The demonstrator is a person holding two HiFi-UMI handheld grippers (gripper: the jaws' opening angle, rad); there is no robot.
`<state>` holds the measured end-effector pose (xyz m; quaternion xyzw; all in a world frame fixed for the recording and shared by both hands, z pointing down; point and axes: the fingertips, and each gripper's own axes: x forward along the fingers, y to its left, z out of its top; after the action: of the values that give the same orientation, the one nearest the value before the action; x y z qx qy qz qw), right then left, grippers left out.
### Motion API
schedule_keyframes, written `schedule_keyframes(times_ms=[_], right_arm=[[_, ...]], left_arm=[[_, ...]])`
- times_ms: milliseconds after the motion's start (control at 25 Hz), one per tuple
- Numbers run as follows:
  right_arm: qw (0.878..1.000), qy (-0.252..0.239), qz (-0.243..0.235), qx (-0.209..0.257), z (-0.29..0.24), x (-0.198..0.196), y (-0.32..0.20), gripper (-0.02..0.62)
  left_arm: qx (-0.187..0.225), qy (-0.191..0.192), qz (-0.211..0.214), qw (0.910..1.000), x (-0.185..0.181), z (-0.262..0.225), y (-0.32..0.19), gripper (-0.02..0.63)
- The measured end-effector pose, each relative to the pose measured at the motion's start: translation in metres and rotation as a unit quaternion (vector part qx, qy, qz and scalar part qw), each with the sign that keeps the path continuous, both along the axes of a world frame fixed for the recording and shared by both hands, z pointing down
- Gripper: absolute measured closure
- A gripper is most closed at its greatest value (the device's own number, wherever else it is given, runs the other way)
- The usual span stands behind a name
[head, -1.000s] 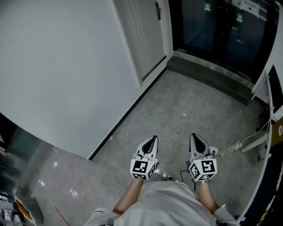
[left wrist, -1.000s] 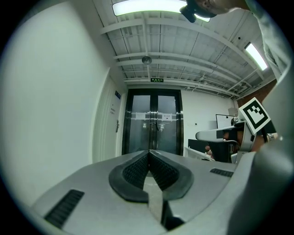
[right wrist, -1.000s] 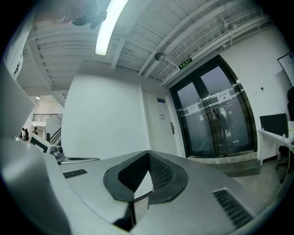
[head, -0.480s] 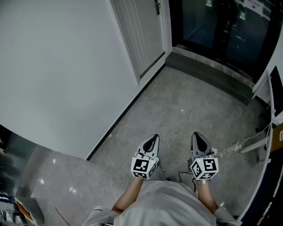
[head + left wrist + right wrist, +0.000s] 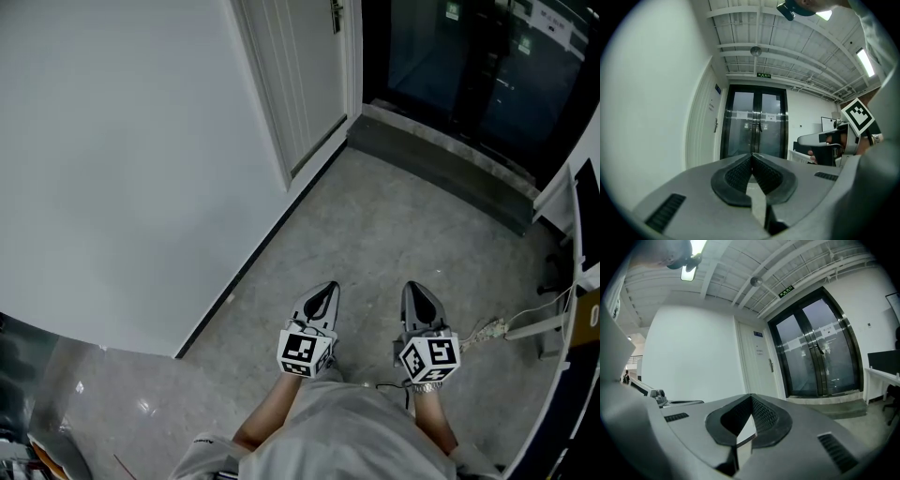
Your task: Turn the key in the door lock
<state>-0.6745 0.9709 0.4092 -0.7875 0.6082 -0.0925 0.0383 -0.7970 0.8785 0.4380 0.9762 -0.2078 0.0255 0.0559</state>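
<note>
A white panelled door (image 5: 302,80) stands at the end of the white wall on the left, with a dark lever handle (image 5: 335,15) at its edge. The handle (image 5: 715,124) shows small and far in the left gripper view, and the same handle (image 5: 771,365) shows in the right gripper view. No key can be made out at this distance. My left gripper (image 5: 325,290) and right gripper (image 5: 415,289) are held side by side over the grey floor, pointing level toward the doors. Both are well short of the door. The left gripper (image 5: 752,155) and the right gripper (image 5: 751,396) are each shut with nothing between the pads.
Dark glass double doors (image 5: 469,66) close the corridor ahead, behind a dark raised threshold (image 5: 441,164). A long white wall (image 5: 122,159) runs along the left. On the right lie a cable (image 5: 487,328) and a white furniture base (image 5: 548,323).
Both grippers have travelled forward together along the corridor. The white door and glass doors sit slightly nearer. Both grippers stay shut and side by side.
</note>
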Motion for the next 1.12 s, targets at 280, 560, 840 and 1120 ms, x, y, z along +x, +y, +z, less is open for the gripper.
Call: schedule_keyframes(times_ms=[280, 560, 840, 1120], right_arm=[[1.000, 0.004, 0.018, 0.000, 0.005, 0.014, -0.054, 0.606], [1.000, 0.011, 0.024, 0.002, 0.003, 0.034, -0.087, 0.606], [1.000, 0.007, 0.025, 0.001, 0.016, 0.079, -0.119, 0.606], [1.000, 0.000, 0.026, -0.001, 0.022, 0.144, -0.157, 0.606]], left_arm=[[0.015, 0.003, 0.025, 0.9996, 0.022, -0.002, -0.062, 0.597], [0.016, 0.006, 0.026, 0.9995, 0.040, -0.001, -0.100, 0.597], [0.008, -0.005, 0.025, 0.9997, 0.081, 0.013, -0.129, 0.597], [0.013, -0.004, 0.017, 0.9998, 0.145, 0.008, -0.170, 0.597]])
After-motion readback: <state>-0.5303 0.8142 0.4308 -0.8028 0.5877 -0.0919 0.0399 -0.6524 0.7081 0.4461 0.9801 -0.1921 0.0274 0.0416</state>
